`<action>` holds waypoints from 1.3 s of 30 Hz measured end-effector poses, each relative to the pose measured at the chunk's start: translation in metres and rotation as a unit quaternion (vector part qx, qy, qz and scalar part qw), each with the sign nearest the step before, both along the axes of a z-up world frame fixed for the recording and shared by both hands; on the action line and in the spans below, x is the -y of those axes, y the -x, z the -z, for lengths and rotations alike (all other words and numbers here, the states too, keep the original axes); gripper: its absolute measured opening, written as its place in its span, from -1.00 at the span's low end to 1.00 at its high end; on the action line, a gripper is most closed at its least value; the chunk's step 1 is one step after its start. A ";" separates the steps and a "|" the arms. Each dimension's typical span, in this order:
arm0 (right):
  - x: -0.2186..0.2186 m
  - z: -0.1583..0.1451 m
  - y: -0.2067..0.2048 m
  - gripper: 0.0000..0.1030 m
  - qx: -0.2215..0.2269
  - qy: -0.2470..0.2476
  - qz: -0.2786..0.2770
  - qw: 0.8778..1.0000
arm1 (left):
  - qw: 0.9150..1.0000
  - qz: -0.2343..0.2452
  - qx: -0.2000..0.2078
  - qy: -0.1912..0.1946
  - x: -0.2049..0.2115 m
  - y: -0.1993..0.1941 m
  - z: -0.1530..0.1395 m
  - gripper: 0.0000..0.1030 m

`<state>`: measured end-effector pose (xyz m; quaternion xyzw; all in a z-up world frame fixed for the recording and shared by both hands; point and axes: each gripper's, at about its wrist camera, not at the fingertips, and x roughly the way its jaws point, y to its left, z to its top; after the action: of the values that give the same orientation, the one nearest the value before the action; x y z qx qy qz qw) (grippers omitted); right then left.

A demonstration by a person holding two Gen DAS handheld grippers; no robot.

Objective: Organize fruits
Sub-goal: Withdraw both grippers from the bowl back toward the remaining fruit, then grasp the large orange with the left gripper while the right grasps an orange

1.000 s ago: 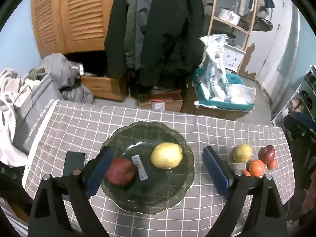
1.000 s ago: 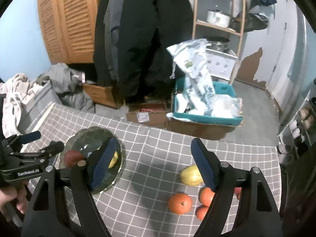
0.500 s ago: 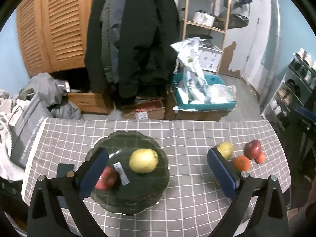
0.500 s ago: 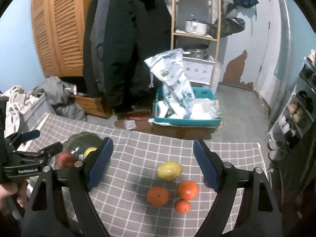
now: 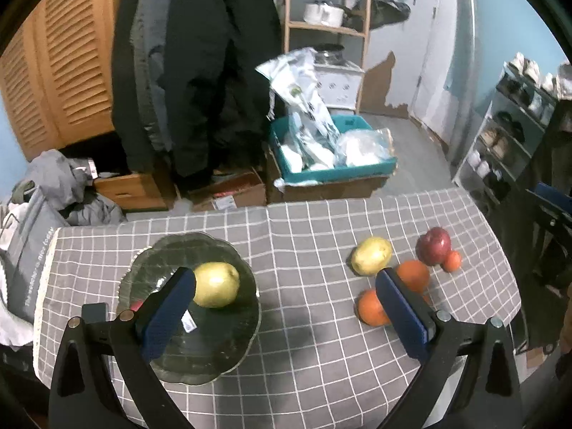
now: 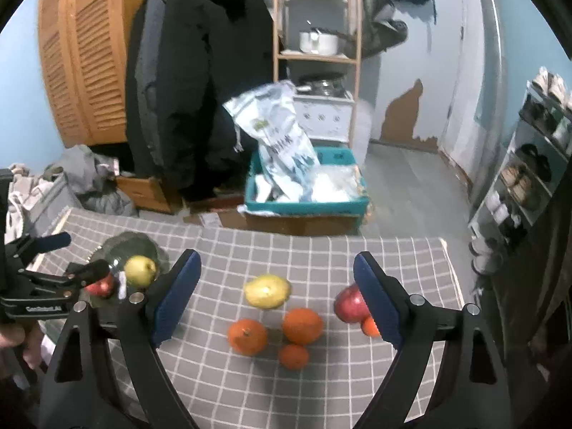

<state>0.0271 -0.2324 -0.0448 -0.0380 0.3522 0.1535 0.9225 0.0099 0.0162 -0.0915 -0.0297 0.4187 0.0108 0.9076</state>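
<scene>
Next pick: centre the empty right hand-held gripper (image 6: 275,295), jaws opening wide, over the near round orange fruit (image 6: 247,336) on the grey checked table (image 6: 321,250), fruit below and between the pads, while the left hand-held gripper (image 5: 282,307) hangs wide, empty, by the dark glass plate (image 5: 214,364).

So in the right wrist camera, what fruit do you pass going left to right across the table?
Green pear on the dark glass plate → yellow pear on the cloth → big orange → dark red apple.
</scene>
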 end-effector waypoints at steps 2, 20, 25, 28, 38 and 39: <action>0.006 0.011 -0.004 0.69 -0.014 0.001 0.006 1.000 | 1.000 0.008 -0.012 -0.004 0.008 -0.003 0.009 0.97; 0.021 0.132 -0.032 0.69 -0.158 0.052 0.009 0.986 | 0.992 0.041 -0.114 0.014 0.047 -0.028 0.090 0.97; 0.026 0.178 -0.041 0.68 -0.221 0.042 0.018 0.974 | 0.990 0.046 -0.133 0.003 0.055 -0.035 0.113 0.97; 0.024 0.194 -0.043 0.68 -0.239 0.041 0.016 0.970 | 0.988 0.050 -0.145 -0.001 0.059 -0.036 0.125 0.97; 0.012 0.232 -0.045 0.50 -0.272 0.051 0.000 0.961 | 0.983 0.051 -0.176 -0.003 0.063 -0.044 0.156 0.97; 0.011 0.235 -0.044 0.44 -0.275 0.054 -0.001 0.960 | 0.983 0.052 -0.178 -0.004 0.063 -0.044 0.158 0.97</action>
<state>0.0716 -0.2432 -0.2798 -0.0442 0.6003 0.1399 0.7862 0.0539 -0.0471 -0.2491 -0.0019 0.5742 -0.0297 0.8182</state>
